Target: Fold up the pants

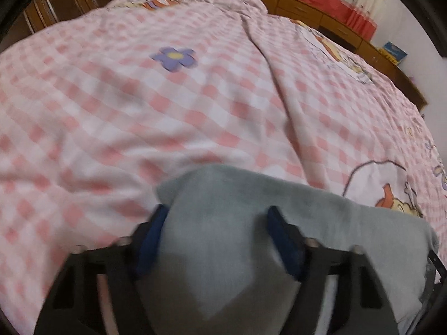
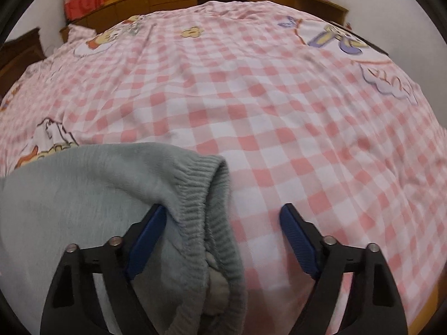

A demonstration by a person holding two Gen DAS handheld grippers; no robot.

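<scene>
Left wrist: both hand-held grippers open w/ grey pants (image 1: 223,237) between.

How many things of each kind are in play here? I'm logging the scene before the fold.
Grey fleece pants with ribbed waistband: 1
Pink-and-white checked bedspread: 1
Black two-finger tools with blue pads: 2, left tool and right tool
Total: 4
</scene>
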